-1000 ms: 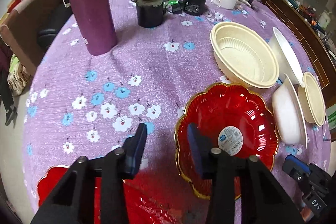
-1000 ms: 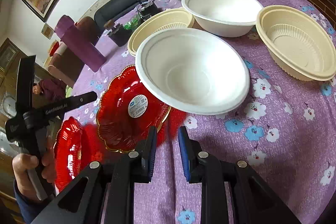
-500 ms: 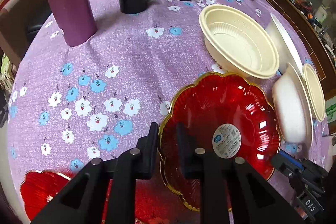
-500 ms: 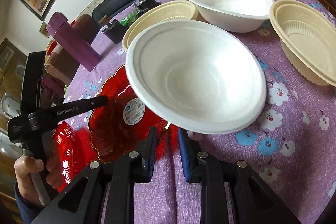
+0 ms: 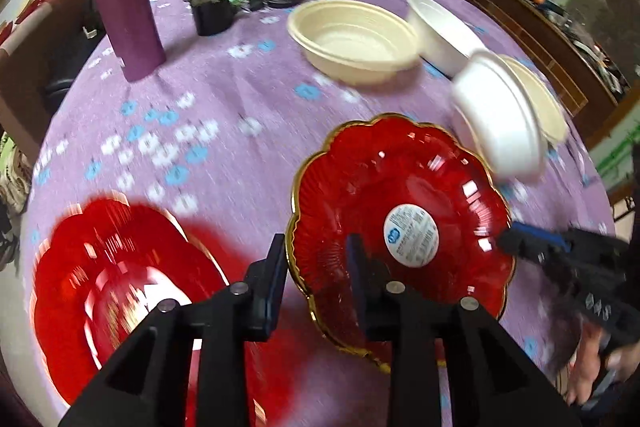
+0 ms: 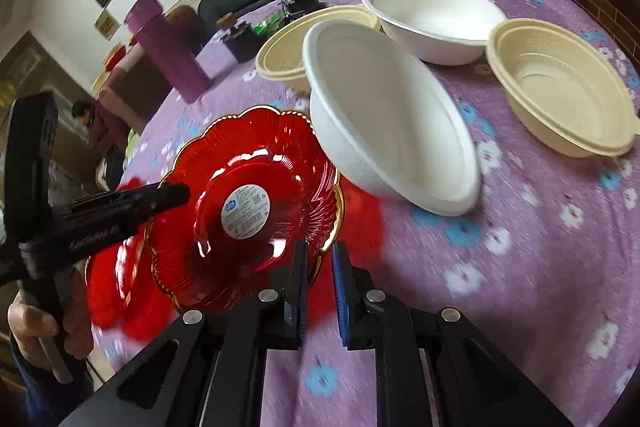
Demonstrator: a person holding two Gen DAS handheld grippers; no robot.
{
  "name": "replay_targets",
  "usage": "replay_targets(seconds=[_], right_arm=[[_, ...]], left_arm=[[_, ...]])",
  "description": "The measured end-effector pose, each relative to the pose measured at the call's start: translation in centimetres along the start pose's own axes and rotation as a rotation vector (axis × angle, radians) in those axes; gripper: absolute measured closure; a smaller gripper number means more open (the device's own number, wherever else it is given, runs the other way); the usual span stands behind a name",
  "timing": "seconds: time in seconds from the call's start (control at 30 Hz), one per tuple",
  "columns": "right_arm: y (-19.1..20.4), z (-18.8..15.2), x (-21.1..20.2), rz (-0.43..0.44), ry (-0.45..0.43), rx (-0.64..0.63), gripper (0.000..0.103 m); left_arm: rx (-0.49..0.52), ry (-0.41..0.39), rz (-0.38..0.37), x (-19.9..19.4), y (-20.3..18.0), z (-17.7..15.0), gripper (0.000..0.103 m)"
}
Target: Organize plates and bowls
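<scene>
While left gripper (image 5: 318,267) clamped rim of red plate (image 5: 404,223), raised off purple tablecloth (image 5: 224,99), we noted right gripper (image 6: 319,273) nearly together, apparently pinching tilted white bowl (image 6: 384,119); contact unclear

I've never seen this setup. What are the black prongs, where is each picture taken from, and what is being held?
There is no robot. A person holds a two-finger gripper in each hand, and each gripper has a camera looking along its fingers. One picture is from the left gripper, the other from the right gripper. On the cloth are a cream bowl, a white bowl, a second plate and a flask. The left gripper pinches the red plate at its rim. The right gripper's jaws are nearly closed at that rim, but its grip is unclear. A tilted bowl is alongside.
</scene>
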State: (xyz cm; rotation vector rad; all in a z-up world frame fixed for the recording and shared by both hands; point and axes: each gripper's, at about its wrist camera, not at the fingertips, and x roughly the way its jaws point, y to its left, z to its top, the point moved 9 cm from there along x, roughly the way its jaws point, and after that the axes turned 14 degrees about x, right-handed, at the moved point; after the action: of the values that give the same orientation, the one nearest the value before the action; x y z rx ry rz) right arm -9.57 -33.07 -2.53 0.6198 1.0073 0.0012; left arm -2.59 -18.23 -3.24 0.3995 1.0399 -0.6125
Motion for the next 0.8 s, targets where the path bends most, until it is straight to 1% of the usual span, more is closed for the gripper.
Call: replay_targets(seconds=[0.1, 0.17, 0.3, 0.37, 0.5, 0.6, 0.7, 0.8], right_arm=[[-1.4, -1.4, -0.9, -0.014, 0.01, -0.014, 0.09], [-2.3, -2.2, -1.2, -0.012, 0.022, -0.01, 0.09], [-3.2, -3.2, -1.7, -0.001, 0.013, -0.003, 0.088], [-3.2, -3.3, -1.7, -0.008, -0.003, -0.011, 0.087], [-2.7, -3.2, -1.5, -0.036, -0.039, -0.036, 0.087], [-2.7, -3.1, -1.3, -0.05, -0.051, -0.034, 0.085], [-2.7, -3.1, -0.9, -0.084, -0.057, -0.036, 0.084], [-2.1, -3.2, -0.9, -0.086, -0.043, -0.038, 0.083]], left_arm=[[0.007, -0.004, -0.033, -0.2, -2.0, -2.0, 0.075], [0.018, -0.007, -0.037, -0.2, -3.0, -3.0, 0.075], [0.041, -0.038, 0.012, 0.1, -3.6, -3.4, 0.075], [0.045, -0.047, 0.045, 0.4, -3.5, -3.3, 0.075], [0.051, -0.067, 0.076, 0.5, -3.5, -3.6, 0.075], [0.067, -0.086, 0.111, 0.6, -3.6, -3.5, 0.075], [0.081, -0.093, 0.125, 0.5, -3.7, -3.5, 0.075], [0.078, -0.097, 0.126, 0.4, -3.6, -3.4, 0.075]])
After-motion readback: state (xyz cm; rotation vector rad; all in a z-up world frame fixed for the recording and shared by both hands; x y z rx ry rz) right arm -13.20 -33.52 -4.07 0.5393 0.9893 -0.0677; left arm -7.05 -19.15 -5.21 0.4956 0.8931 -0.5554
